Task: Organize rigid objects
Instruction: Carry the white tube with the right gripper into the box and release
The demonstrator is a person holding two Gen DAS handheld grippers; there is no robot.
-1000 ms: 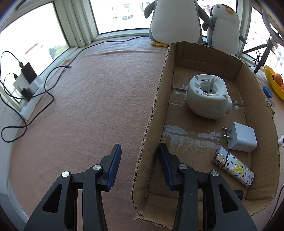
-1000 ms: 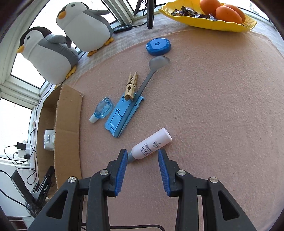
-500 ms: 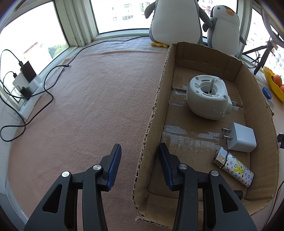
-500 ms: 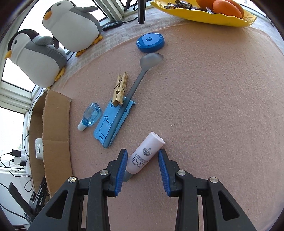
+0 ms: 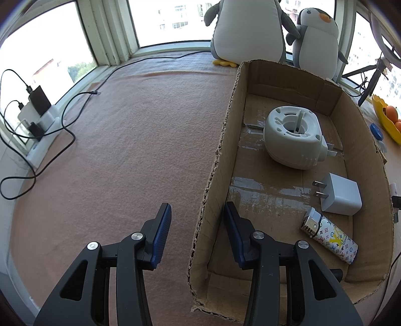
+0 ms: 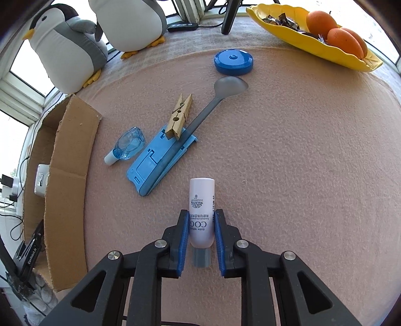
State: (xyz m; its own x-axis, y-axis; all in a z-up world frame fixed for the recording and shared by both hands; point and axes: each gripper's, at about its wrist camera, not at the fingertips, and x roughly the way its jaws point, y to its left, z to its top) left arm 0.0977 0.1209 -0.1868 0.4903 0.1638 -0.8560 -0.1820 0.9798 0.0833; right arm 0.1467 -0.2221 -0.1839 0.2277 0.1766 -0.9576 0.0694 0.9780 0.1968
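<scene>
On a pinkish felt cloth (image 6: pixel 288 155) spread across a sill ringed by bright windows (image 5: pixel 173 22), the things are laid out. Two plush penguins (image 6: pixel 67 52) are stood against the glass, and a power strip (image 5: pixel 41 125) with plugged chargers and trailing black cables is seen at the cloth's left edge.

One cardboard box (image 5: pixel 220 160) is counted, with three things inside: one white round plug-in device (image 5: pixel 293 138), one white charger block (image 5: pixel 342 198) and one patterned lighter (image 5: pixel 330 237). On the cloth beside the box are seen one clear blue dropper bottle (image 6: pixel 126 145), one blue folding stand (image 6: pixel 158 165), one wooden clothespin (image 6: pixel 180 116) resting on that stand, one grey spoon (image 6: pixel 215 100), and one blue round lid (image 6: pixel 233 62). One yellow dish (image 6: pixel 308 40) holding oranges is set at the far right.

The white tube (image 6: pixel 201 213) is lain lengthwise between the blue pads of the right gripper (image 6: pixel 201 225); its grey cap is pointed back toward the handle, and the jaws are being closed with both pads against its sides. The left gripper (image 5: pixel 196 220) is held with a gap between its fingers, astride the box's near wall without touching it, nothing gripped.
</scene>
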